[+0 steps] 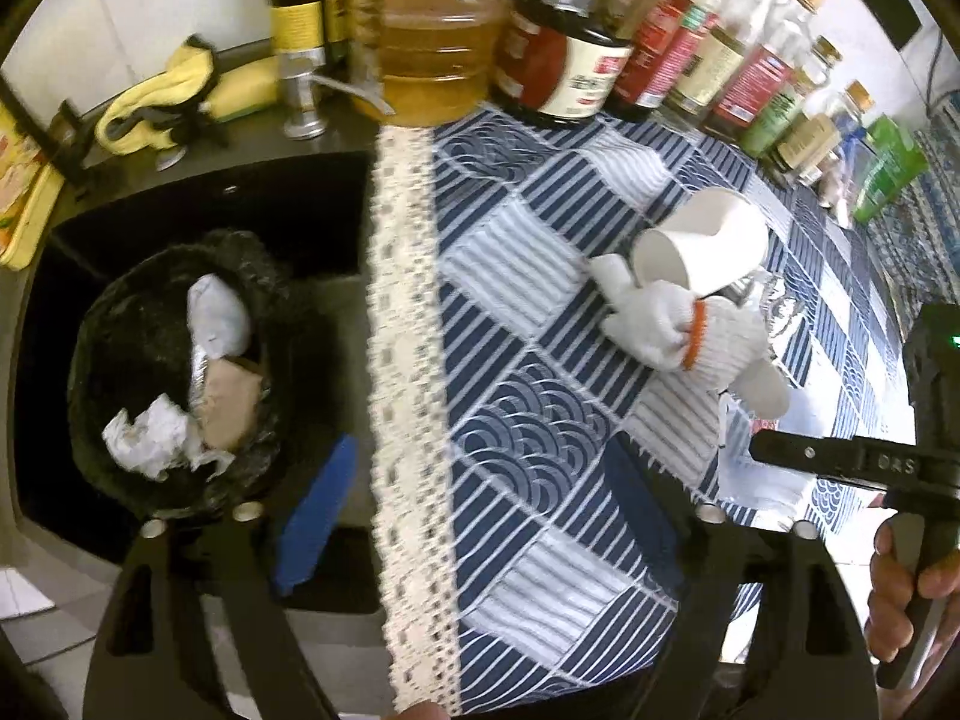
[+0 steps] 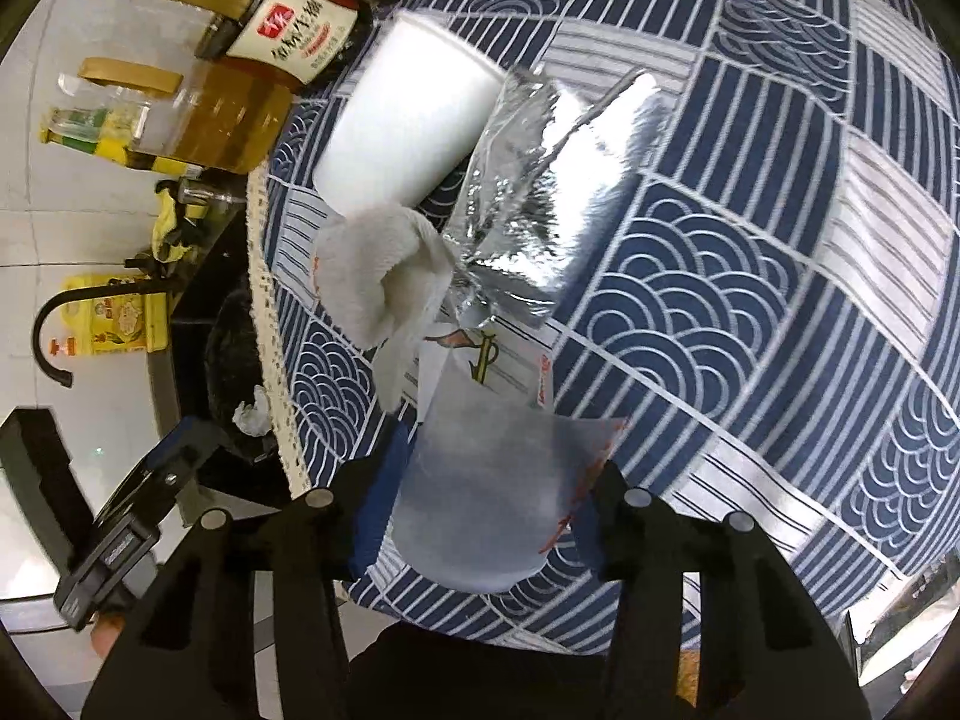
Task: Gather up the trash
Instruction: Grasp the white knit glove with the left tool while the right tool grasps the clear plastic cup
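Note:
My left gripper (image 1: pixel 477 510) is open with nothing between its blue pads, and it hangs over the lace edge of the tablecloth. Below and to the left, a bin lined with a black bag (image 1: pixel 102 324) holds crumpled paper (image 1: pixel 150 438), a brown scrap and a silvery packet. My right gripper (image 2: pixel 480 519) is shut on a frosted white plastic packet (image 2: pixel 480 504) with red print. Ahead of it lie a silver foil bag (image 2: pixel 540 198), a white work glove (image 2: pixel 384 276) and a white paper cup (image 2: pixel 408 126) on its side. The cup (image 1: pixel 702 246) and glove (image 1: pixel 660 324) also show in the left wrist view.
Bottles of oil and sauce (image 1: pixel 432 60) stand in a row along the back of the blue patterned tablecloth (image 1: pixel 528 432). A dark sink (image 1: pixel 270 222) with yellow cloths (image 1: pixel 174 96) lies behind the bin. A hand (image 1: pixel 900 588) holds the right gripper's handle.

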